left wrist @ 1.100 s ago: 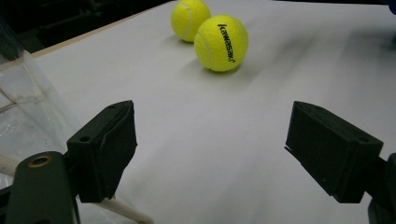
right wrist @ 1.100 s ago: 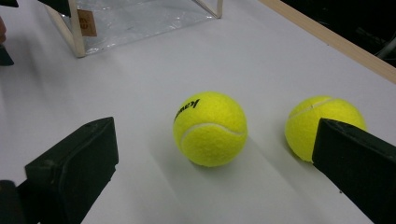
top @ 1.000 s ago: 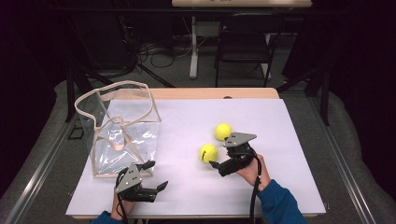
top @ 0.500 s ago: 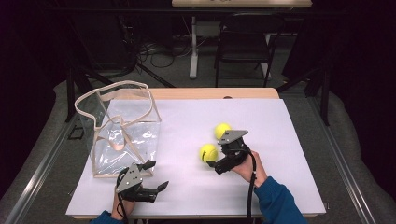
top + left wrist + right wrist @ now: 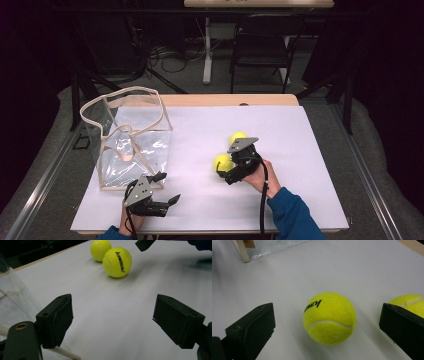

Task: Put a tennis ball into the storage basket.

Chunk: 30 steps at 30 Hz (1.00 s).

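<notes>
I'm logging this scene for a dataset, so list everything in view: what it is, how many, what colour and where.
tennis balls: 2, yellow; near ball mid-table between the right gripper's open jaws, far ball just behind it.
clear bag: 1, transparent with beige trim and straps, standing open on the table's left side.
table: 1, white top with a wooden far edge.
chair: 1, black, on the floor behind the table.
cables: several, dark, on the floor behind the table.
left gripper: 1, black, open, at the near edge beside the bag's corner.
right gripper: 1, black, open, around the near ball without touching it.
sleeves: blue, at the bottom edge.
</notes>
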Each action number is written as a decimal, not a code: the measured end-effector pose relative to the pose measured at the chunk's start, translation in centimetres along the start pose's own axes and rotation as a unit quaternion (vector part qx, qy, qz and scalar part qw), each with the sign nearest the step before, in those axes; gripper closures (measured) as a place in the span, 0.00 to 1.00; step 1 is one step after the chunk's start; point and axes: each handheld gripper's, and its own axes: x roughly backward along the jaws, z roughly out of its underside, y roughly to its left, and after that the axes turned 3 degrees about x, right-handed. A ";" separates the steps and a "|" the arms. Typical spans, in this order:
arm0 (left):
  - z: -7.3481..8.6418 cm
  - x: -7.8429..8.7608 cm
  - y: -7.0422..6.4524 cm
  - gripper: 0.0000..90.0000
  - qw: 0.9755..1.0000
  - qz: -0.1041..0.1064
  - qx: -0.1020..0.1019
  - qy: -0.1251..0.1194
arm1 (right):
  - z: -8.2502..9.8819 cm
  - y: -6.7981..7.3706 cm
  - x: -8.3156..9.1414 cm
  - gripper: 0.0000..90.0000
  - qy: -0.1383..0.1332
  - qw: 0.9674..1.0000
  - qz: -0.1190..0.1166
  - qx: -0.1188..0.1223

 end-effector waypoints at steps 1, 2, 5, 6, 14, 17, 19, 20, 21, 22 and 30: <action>0.0 0.0 0.0 0.18 1.000 0.000 0.000 0.000 | 0.0 0.0 0.0 0.00 0.000 1.000 0.000 0.000; 0.0 0.0 0.0 0.18 1.000 0.002 -0.001 0.002 | 0.0 0.0 -0.1 0.00 0.003 1.000 0.000 0.000; 0.0 0.0 0.0 0.18 1.000 0.001 -0.002 0.002 | -0.1 0.0 -0.6 0.00 0.009 1.000 0.000 -0.002; 0.0 0.0 0.0 0.18 1.000 0.001 -0.003 0.004 | -0.1 0.0 -0.6 0.00 0.009 1.000 0.000 -0.002; 0.0 0.0 0.0 0.18 1.000 0.001 -0.002 0.001 | 0.3 -0.3 -1.6 0.00 0.016 1.000 -0.009 -0.012; 0.0 0.0 0.0 0.18 1.000 0.001 -0.003 0.003 | 0.5 -0.4 -1.9 0.00 0.019 1.000 -0.010 -0.019; 0.0 0.0 0.0 0.18 1.000 0.001 -0.005 0.003 | 0.6 -0.4 -2.1 0.00 0.025 0.999 -0.008 -0.021; 0.0 0.0 0.0 0.18 1.000 0.001 -0.005 0.003 | 0.7 -0.4 -2.3 0.00 0.024 0.999 -0.012 -0.023; 0.0 0.0 0.0 0.18 1.000 0.001 -0.005 0.003 | 0.7 -0.4 -2.4 0.00 0.028 0.999 -0.011 -0.023; 0.0 0.0 0.0 0.18 1.000 0.001 -0.005 0.003 | 0.7 -0.4 -2.5 0.00 0.028 0.999 -0.012 -0.023; 0.0 -0.1 0.0 0.18 1.000 0.003 -0.002 0.003 | 0.7 -0.4 -2.8 0.00 0.030 0.999 -0.015 -0.024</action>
